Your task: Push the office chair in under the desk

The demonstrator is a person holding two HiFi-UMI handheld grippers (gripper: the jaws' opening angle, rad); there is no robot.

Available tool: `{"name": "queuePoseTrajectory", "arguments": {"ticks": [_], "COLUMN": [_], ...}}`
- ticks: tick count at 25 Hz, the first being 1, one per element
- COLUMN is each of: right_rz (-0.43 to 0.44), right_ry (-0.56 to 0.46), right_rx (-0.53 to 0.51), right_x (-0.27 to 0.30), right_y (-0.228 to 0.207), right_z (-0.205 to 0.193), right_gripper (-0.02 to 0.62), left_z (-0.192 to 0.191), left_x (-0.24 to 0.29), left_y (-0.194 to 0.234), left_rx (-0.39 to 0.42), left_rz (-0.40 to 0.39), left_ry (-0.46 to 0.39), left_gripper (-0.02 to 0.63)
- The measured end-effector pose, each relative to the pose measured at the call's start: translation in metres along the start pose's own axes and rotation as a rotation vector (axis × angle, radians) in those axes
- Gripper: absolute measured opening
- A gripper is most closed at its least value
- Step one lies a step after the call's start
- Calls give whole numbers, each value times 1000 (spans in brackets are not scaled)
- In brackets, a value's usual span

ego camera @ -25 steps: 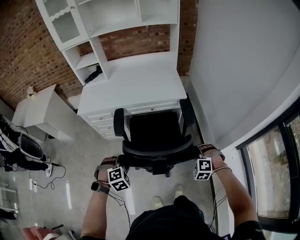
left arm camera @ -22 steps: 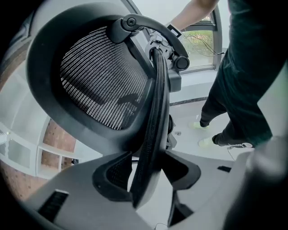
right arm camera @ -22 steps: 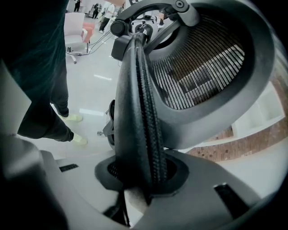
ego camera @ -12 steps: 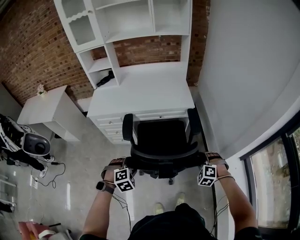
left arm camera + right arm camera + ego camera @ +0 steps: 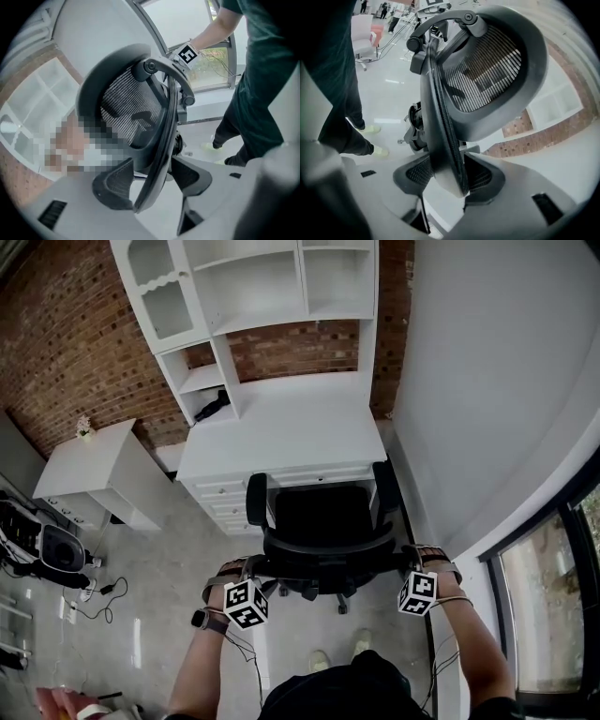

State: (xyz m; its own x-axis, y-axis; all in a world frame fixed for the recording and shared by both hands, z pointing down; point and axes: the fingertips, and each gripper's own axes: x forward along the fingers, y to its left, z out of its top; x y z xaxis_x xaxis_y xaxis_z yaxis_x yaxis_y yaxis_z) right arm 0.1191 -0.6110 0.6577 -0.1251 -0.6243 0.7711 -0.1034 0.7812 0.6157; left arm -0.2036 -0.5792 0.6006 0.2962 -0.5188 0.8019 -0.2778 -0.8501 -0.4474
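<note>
The black mesh office chair [image 5: 323, 519] stands at the front of the white desk [image 5: 281, 427], its seat between the desk's sides and its armrests at the drawer front. My left gripper [image 5: 249, 572] is at the left edge of the backrest. In the left gripper view the backrest frame [image 5: 157, 173] runs between the jaws of that gripper [image 5: 152, 182]; they are opening, with gaps on both sides. My right gripper [image 5: 409, 565] is at the backrest's right edge. The frame [image 5: 445, 173] sits between the jaws of the right gripper [image 5: 451, 177], which are opening too, the pads close beside it.
A white hutch [image 5: 253, 287] with shelves rises from the desk against a brick wall [image 5: 56, 343]. A white side cabinet [image 5: 94, 470] stands to the left, a white wall [image 5: 487, 381] close on the right. A cable [image 5: 103, 592] lies on the floor. The person's shoes [image 5: 319, 660] are behind the chair.
The chair has come slightly nearer the desk and the head view now takes in more of the hutch. Both grippers have stayed at the backrest's side edges.
</note>
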Motion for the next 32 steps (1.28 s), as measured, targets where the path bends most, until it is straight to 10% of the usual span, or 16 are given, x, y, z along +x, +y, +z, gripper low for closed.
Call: {"name": "queuePoseTrajectory", "arguments": {"ticks": [12, 22, 32], "right_rz": [-42, -145, -172], "right_ry": [16, -216, -501], "right_rx": [130, 625, 869], "right_x": [-55, -114, -158], "right_y": [-13, -52, -87], "right_z": [-4, 46, 92], "right_gripper": [113, 31, 23], "left_z": [28, 61, 103], "left_x": [-37, -72, -129], "left_y": [-2, 15, 51], "left_rx": [-256, -574, -795], "left_rz": [-31, -44, 69], "left_ry": [-187, -412, -682], "left_gripper": [252, 164, 39]}}
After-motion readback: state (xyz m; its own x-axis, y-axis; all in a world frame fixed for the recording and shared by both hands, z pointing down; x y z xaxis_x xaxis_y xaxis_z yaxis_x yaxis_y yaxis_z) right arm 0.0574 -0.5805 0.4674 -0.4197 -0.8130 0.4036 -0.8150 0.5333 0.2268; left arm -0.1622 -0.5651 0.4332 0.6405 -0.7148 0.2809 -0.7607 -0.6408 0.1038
